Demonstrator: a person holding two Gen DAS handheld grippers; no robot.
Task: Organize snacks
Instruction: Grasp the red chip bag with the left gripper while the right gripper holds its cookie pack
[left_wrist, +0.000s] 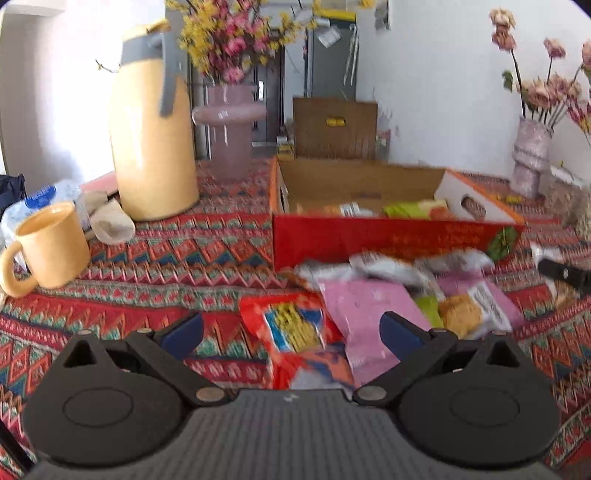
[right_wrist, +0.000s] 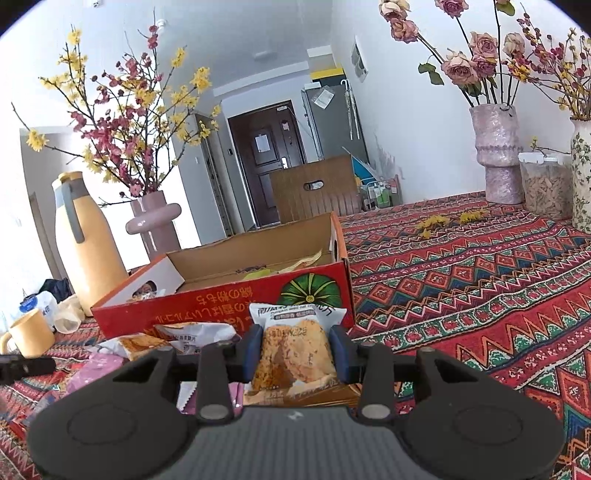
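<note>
An open red cardboard box (left_wrist: 388, 240) stands on the patterned tablecloth and holds a few snack packs. It also shows in the right wrist view (right_wrist: 221, 310). Loose snack packs lie in front of it: a red-and-blue pack (left_wrist: 295, 332), a pink pack (left_wrist: 365, 314) and a pastry pack (left_wrist: 469, 306). My left gripper (left_wrist: 291, 332) is open, low over the red-and-blue pack. My right gripper (right_wrist: 297, 350) is shut on a white-and-orange pastry pack (right_wrist: 295, 354), held just in front of the box. More packs (right_wrist: 177, 338) lie to its left.
A yellow thermos jug (left_wrist: 155, 136) and a yellow mug (left_wrist: 48, 247) stand at the left. A pink vase with blossoms (left_wrist: 229, 122) is behind the jug. A vase of roses (right_wrist: 496, 155) and a clear jar (right_wrist: 546, 184) stand far right. A wooden chair (right_wrist: 314, 188) stands beyond the table.
</note>
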